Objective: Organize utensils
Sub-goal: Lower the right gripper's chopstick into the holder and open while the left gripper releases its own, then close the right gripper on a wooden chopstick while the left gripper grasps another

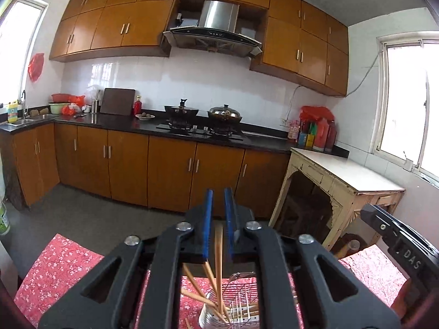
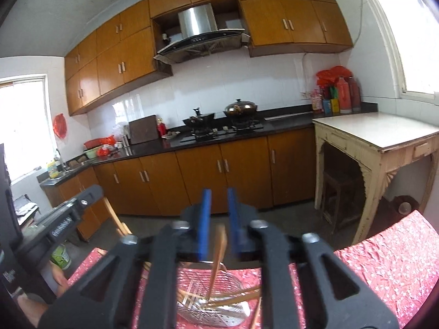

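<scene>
left gripper (image 1: 218,200) in its own view: blue pads narrowly parted, a chopstick (image 1: 218,249) rising between them, contact unclear; metal utensil holder (image 1: 219,312) below on red floral cloth (image 1: 60,263). right gripper (image 2: 219,200) likewise, narrow gap, chopstick (image 2: 218,249) between, grip uncertain, above the holder (image 2: 214,307).

Domestic kitchen, lived-in. Orange-brown wall cabinets (image 1: 115,24) across upper frame; matching base cabinets (image 1: 170,175) below a black countertop (image 1: 115,122). Steel range hood (image 1: 216,27) at top centre over a gas hob (image 1: 200,131) bearing two lidded woks (image 1: 225,113). Sink with tap (image 1: 24,115) far left. White tiled backsplash (image 1: 205,82). Condiment bottles (image 1: 318,134) at right, beside worn cream side table (image 1: 348,175).
</scene>
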`<action>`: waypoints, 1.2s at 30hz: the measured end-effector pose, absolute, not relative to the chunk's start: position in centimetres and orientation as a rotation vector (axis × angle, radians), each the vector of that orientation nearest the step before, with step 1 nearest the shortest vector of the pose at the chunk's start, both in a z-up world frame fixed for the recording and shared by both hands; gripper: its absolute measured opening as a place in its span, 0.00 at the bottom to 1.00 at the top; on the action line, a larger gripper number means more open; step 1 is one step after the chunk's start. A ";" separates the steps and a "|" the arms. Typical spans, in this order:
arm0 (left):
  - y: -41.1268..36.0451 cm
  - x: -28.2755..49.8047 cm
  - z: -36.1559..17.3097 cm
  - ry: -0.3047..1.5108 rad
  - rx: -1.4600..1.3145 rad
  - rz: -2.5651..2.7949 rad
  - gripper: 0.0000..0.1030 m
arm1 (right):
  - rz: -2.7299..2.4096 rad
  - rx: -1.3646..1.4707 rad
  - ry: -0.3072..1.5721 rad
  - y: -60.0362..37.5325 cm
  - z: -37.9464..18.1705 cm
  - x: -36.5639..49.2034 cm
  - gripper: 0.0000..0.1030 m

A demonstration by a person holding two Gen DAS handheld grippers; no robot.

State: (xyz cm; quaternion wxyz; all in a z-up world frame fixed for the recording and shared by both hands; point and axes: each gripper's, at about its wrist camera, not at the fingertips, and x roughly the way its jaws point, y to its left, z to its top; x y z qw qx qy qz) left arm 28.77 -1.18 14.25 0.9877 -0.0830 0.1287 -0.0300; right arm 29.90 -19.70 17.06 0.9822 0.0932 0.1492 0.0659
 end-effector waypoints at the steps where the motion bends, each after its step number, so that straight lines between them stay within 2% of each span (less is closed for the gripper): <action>1: -0.9 28.4 14.3 0.255 -0.172 -0.053 0.33 | 0.125 0.190 0.298 -20.0 17.0 29.6 0.32; 2: -0.7 28.3 14.4 0.251 -0.175 -0.044 0.50 | 0.118 0.192 0.298 -20.4 17.0 29.3 0.32; 3: -0.4 27.7 14.5 0.239 -0.178 -0.031 0.55 | 0.105 0.197 0.297 -20.9 17.0 28.9 0.32; 10: 1.4 24.9 14.8 0.238 -0.170 -0.010 0.55 | 0.043 0.220 0.309 -24.0 16.0 26.0 0.32; 15: 2.8 22.7 12.8 0.289 -0.163 0.006 0.56 | -0.001 0.229 0.356 -26.0 13.3 23.2 0.32; 20: 3.6 20.8 7.9 0.392 -0.139 0.029 0.57 | -0.027 0.229 0.462 -26.6 8.2 21.8 0.32; 28: 2.8 20.4 -2.1 0.655 -0.166 -0.004 0.58 | 0.031 0.218 0.694 -23.2 -2.4 20.5 0.32; 31: 1.8 20.3 -4.6 0.728 -0.178 -0.042 0.58 | 0.080 0.202 0.772 -21.1 -5.4 20.1 0.39; 33: 1.1 20.2 -5.5 0.752 -0.165 -0.054 0.64 | 0.105 0.184 0.814 -19.9 -6.7 20.0 0.41; 36: 0.3 19.9 -6.6 0.777 -0.149 -0.066 0.66 | 0.125 0.143 0.856 -18.2 -7.9 20.3 0.42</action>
